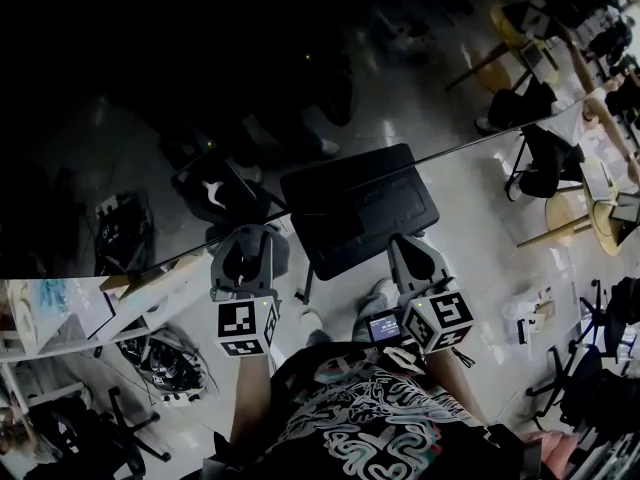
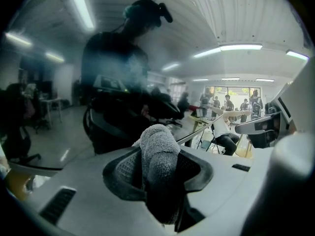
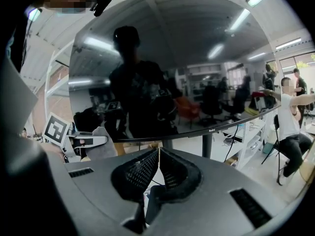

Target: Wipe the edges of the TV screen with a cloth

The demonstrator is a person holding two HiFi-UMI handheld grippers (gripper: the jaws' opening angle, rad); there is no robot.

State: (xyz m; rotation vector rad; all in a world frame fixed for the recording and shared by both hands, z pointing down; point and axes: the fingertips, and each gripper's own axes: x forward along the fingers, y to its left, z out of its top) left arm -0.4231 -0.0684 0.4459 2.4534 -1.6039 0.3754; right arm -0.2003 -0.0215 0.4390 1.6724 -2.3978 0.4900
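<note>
Grey cloth (image 2: 158, 146) sat clamped in the left gripper (image 2: 156, 171); the right gripper (image 3: 158, 167) was closed, empty. Tilting could let bare plastic scratch the TV screen (image 3: 197, 48).

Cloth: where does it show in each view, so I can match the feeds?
Head view: cloth not discernible, hidden at the left gripper by the TV screen's bottom edge.
Left gripper view: centre, cloth clamped between the jaws.
Right gripper view: lower left, poking from the left gripper.
Shared landmark: the TV screen's bottom edge, visible in all three.
</note>
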